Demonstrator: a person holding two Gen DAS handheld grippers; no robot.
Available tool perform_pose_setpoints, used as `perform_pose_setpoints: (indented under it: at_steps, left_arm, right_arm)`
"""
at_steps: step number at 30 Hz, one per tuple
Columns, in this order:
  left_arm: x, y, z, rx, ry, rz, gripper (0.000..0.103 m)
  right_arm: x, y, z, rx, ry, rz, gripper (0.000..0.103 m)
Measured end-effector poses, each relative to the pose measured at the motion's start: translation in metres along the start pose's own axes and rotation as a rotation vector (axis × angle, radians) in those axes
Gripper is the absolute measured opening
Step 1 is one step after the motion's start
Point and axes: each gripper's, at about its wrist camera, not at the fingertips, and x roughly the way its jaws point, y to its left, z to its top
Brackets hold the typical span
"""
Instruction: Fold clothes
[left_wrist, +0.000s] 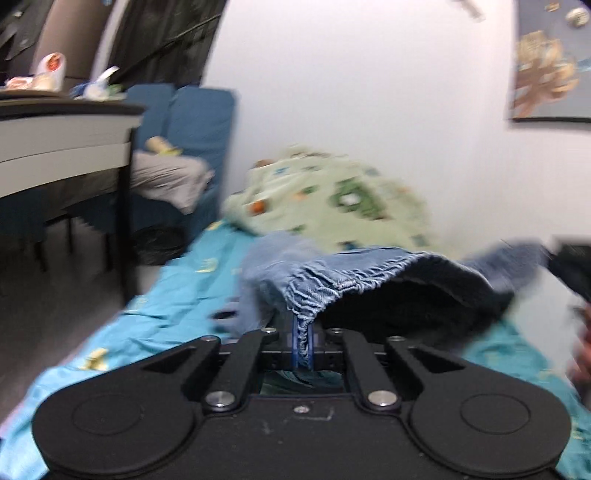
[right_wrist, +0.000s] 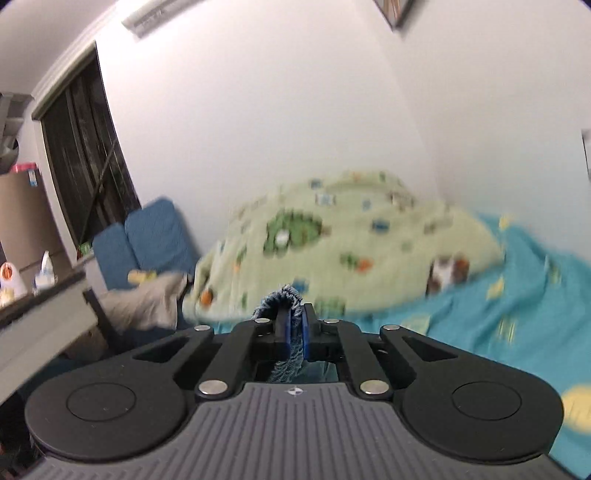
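Waistband of a blue denim garment with gathered elastic (left_wrist: 332, 280), clamped at both ends and lifted above the turquoise patterned bedsheet (left_wrist: 177, 295). At left, the left gripper (left_wrist: 303, 347) has its jaws pressed together on the ruched edge; the band runs from it rightward, its long axis across the bed. At right, the right gripper (right_wrist: 293, 332) is likewise pinched shut on a bunched fold of the same denim (right_wrist: 282, 297). Beyond, far along the bed, lies a pale green printed blanket (right_wrist: 351, 243). The legs probably hang below, out of view, so the fold turns on this stretched band.
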Motion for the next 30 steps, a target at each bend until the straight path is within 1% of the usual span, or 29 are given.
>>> perform_pose_setpoints:
  at_steps: [3, 5, 6, 9, 12, 15, 17, 20, 23, 25, 28, 29, 30]
  left_arm:
    - [-0.019, -0.049, -0.011, 0.038, -0.02, -0.112, 0.004]
    - [-0.023, -0.084, -0.017, 0.067, -0.03, -0.184, 0.005]
    - [-0.022, -0.102, -0.02, 0.083, -0.035, -0.22, 0.005]
    - [-0.005, -0.153, -0.032, 0.155, -0.037, -0.299, 0.006]
    - [0.036, -0.199, -0.052, 0.206, 0.009, -0.361, 0.006]
    - [0.091, -0.241, -0.078, 0.24, 0.083, -0.415, 0.008]
    - [0.127, -0.263, -0.099, 0.253, 0.14, -0.442, 0.009]
    - [0.177, -0.293, -0.13, 0.267, 0.229, -0.477, 0.01]
    - [0.214, -0.306, -0.155, 0.274, 0.299, -0.508, 0.01]
    - [0.226, -0.31, -0.164, 0.277, 0.315, -0.531, 0.012]
    - [0.228, -0.308, -0.161, 0.284, 0.323, -0.566, 0.017]
    - [0.227, -0.306, -0.158, 0.286, 0.329, -0.578, 0.02]
    - [0.227, -0.305, -0.155, 0.288, 0.334, -0.589, 0.021]
  right_arm:
    - [0.009, -0.019, 0.05, -0.003, -0.039, 0.004, 0.005]
    - [0.016, -0.035, 0.079, -0.001, -0.051, 0.007, 0.005]
    - [0.022, -0.043, 0.089, -0.015, -0.054, 0.002, 0.005]
    - [0.038, -0.069, 0.114, -0.062, -0.059, -0.018, 0.005]
    - [0.06, -0.109, 0.12, -0.088, -0.04, -0.059, 0.004]
    - [0.092, -0.16, 0.109, -0.104, 0.006, -0.113, 0.004]
    - [0.117, -0.198, 0.094, -0.112, 0.045, -0.15, 0.004]
    - [0.153, -0.244, 0.058, -0.136, 0.118, -0.203, 0.004]
    - [0.185, -0.28, 0.02, -0.171, 0.186, -0.246, 0.005]
    - [0.2, -0.294, -0.002, -0.186, 0.223, -0.271, 0.005]
    - [0.212, -0.311, -0.018, -0.147, 0.251, -0.278, 0.006]
    - [0.211, -0.313, -0.019, -0.14, 0.252, -0.278, 0.008]
    - [0.206, -0.316, -0.009, -0.132, 0.249, -0.277, 0.01]
